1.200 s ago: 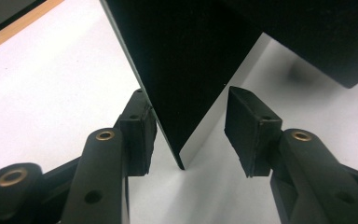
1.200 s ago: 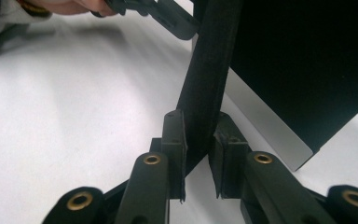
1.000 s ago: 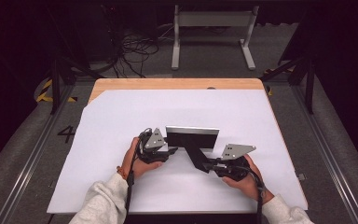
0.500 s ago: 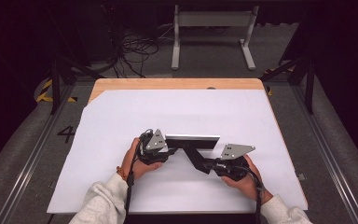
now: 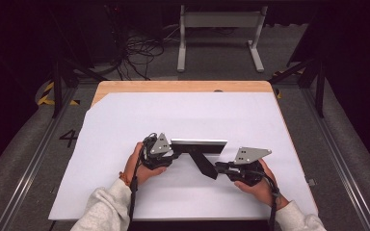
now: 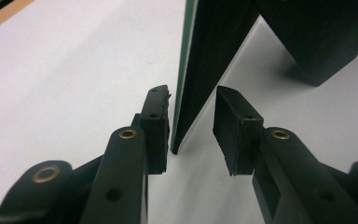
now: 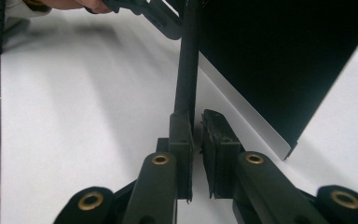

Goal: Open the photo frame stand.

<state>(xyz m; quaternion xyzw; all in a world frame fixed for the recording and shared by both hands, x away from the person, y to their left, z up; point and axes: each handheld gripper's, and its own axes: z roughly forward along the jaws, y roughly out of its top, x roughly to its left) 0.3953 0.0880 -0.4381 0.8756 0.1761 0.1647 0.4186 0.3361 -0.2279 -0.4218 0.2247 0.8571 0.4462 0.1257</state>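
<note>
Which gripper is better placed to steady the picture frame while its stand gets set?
Left. The left gripper straddles the picture frame edge, jaws closing, not yet pinching. The right gripper is already shut on the stand.

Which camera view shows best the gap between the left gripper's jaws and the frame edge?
The left gripper view: the left gripper straddles the picture frame edge, one pad nearly touching, the other apart. The high view shows the frame whole but hides that gap. The right gripper view shows its dark back.
</note>
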